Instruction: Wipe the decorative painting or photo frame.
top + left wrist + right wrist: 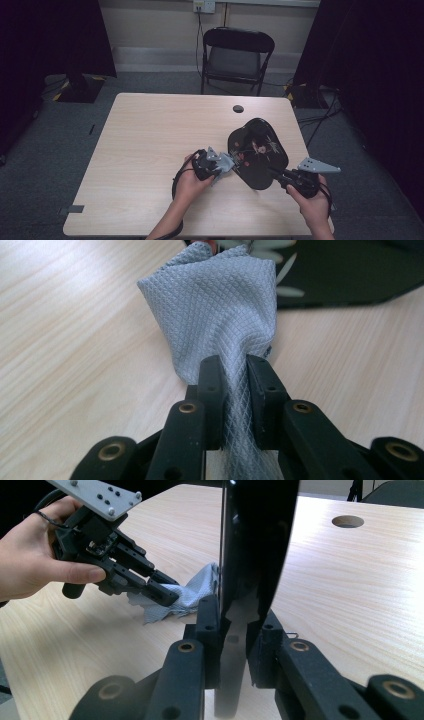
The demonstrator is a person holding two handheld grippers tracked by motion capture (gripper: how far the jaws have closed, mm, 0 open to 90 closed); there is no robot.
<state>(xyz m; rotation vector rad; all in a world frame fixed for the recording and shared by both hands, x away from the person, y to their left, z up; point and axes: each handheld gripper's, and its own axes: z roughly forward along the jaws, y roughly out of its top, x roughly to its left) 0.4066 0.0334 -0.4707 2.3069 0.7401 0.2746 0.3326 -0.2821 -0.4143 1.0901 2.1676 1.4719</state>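
The black tray (255, 545) runs off the right gripper view's twelve o'clock edge, hiding part of the grey cloth (187, 597). The tray's painted motif (255, 147) is too small to read.

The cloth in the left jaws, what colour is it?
Light grey cloth with a fine diamond weave, best seen in the left gripper view.

The pale wooden table (150, 150) is evenly lit from above, with soft shadows; the surrounding corners are left dark. The glossy black lacquered tray (255, 545) is marked by reflections; near jaws are slightly blurred.
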